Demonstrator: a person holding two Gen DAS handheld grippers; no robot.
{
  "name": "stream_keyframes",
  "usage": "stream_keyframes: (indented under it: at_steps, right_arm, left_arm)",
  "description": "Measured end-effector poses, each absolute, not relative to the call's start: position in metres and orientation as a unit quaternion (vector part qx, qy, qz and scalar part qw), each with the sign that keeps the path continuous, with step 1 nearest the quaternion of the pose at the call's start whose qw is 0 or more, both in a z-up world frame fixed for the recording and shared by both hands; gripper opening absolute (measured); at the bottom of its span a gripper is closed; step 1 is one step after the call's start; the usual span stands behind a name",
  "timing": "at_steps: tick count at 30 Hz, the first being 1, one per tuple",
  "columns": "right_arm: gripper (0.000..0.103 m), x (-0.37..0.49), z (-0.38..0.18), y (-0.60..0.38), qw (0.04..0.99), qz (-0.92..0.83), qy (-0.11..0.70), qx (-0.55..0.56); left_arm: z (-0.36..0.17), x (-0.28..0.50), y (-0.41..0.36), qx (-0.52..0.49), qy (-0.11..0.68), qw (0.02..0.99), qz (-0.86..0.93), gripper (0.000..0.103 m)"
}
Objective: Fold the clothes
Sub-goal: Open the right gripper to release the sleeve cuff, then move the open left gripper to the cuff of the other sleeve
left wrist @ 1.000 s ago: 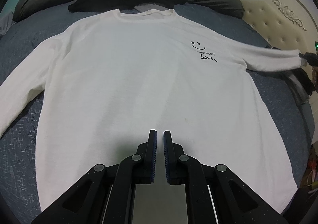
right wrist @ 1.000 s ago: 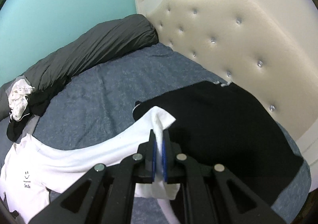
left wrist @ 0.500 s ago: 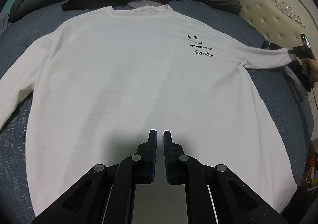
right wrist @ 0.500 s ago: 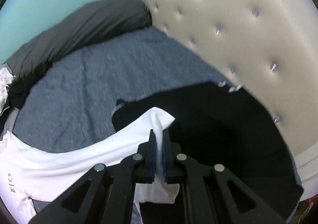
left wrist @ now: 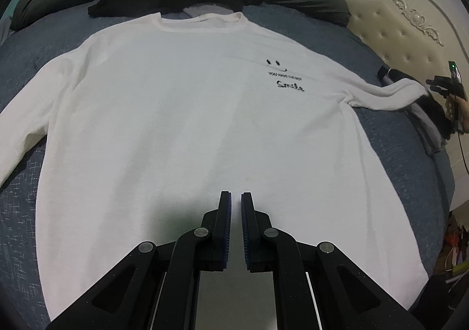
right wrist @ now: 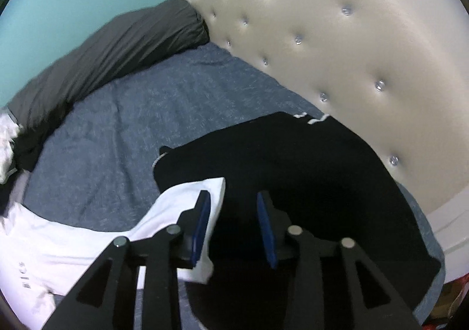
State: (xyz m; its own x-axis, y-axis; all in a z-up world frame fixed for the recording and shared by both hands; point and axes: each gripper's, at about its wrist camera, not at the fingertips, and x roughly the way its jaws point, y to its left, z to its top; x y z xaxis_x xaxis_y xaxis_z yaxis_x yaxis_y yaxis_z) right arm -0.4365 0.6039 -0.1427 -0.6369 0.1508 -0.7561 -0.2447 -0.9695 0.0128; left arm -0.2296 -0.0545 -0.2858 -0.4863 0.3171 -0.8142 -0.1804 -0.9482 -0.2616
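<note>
Just one white shirt [left wrist: 187, 113], flat.

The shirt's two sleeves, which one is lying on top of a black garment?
The sleeve beside the right gripper, on the side with the smile print: its cuff rests on the black garment near the headboard. The other sleeve lies on the blue bedspread.

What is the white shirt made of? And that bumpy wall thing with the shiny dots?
The white shirt looks like soft matte knit cloth, maybe cotton: it lies limp and flat and its sleeve creases. The headboard looks like padded cream leather or vinyl: smooth, puffy, dimpled. Its buttons glint like glass or plastic gems; I can't tell which.
</note>
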Motion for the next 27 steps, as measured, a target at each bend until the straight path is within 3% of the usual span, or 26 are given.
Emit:
stream_keyframes:
  at_steps: [9,18,27]
  right_arm:
    - [0.036,-0.376,-0.137,0.519,0.007,0.92,0.1,-0.378]
    - [0.038,-0.319,-0.203,0.349,-0.162,0.892,0.161,-0.389]
    - [0.038,-0.25,-0.26,0.215,-0.248,0.852,0.204,-0.414]
  left_arm:
    - [-0.276,-0.226,-0.068,-0.473,-0.094,0.139,0.865,0.007]
    - [-0.267,-0.209,-0.113,-0.47,-0.115,0.104,0.869,0.007]
    - [-0.257,-0.193,-0.207,-0.482,-0.119,0.02,0.868,0.007]
